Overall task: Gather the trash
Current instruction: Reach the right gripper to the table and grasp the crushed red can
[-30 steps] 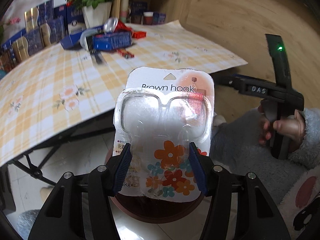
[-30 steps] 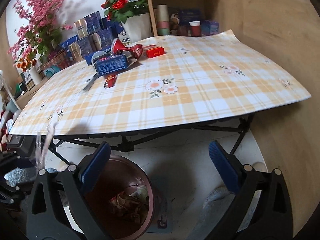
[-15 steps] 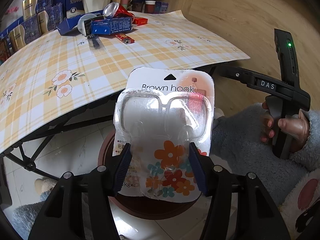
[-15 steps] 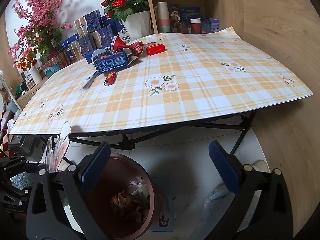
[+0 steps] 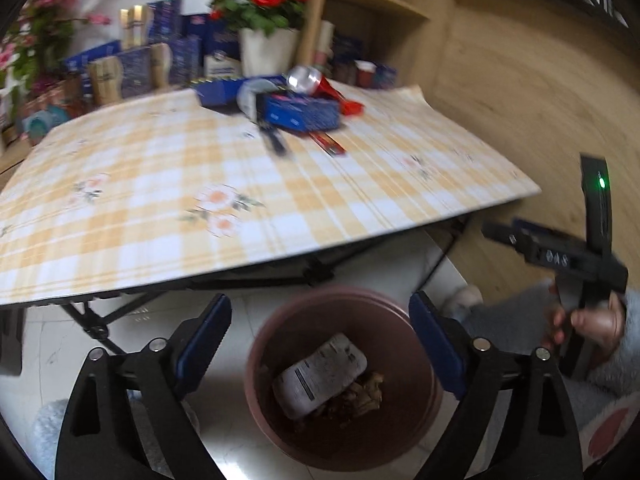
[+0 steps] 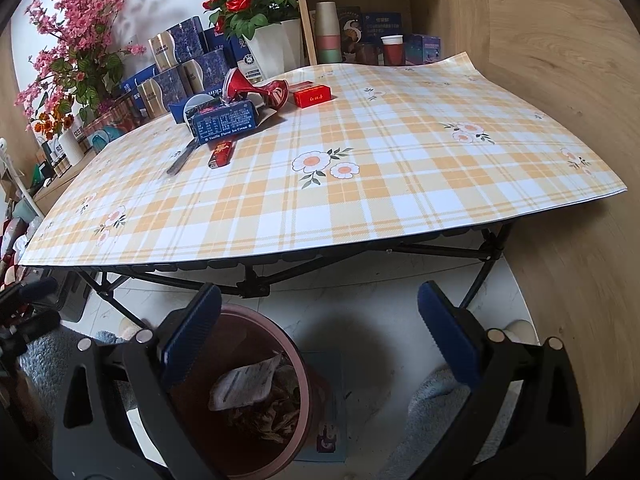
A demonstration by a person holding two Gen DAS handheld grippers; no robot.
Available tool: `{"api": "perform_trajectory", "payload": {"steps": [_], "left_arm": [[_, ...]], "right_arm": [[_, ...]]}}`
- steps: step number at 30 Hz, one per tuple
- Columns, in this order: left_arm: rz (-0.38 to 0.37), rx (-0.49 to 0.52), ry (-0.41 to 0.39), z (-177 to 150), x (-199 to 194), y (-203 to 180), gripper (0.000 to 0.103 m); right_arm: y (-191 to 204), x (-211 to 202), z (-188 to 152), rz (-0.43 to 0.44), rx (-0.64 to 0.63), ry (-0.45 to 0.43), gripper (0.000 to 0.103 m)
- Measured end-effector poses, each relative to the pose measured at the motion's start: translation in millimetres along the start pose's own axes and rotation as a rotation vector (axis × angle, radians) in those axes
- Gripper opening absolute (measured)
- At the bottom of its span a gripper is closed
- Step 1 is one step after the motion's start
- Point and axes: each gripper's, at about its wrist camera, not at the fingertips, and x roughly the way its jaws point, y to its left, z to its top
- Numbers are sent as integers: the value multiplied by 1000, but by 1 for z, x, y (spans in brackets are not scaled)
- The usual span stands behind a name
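Packaging's in the bin [image 5: 420, 396]; left claw [image 5: 320, 344] opening, right claw [image 6: 320, 340] wide, both empty. Blue box [image 6: 224, 122] pile left near table's [image 6: 400, 208] far edge.

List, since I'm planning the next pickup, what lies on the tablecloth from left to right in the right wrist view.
Black utensil → red lighter → blue ice cream box → crushed red can → small red box.
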Motion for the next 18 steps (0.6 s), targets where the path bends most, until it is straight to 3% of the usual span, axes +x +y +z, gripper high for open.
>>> {"api": "perform_trajectory", "payload": {"steps": [6, 18], "left_arm": [[79, -59, -38, 5, -11, 13, 94], [134, -159, -117, 22, -30, 38, 96]], "right_arm": [[3, 3, -1, -6, -17, 11, 97], [7, 3, 1, -8, -38, 29, 97]]}}
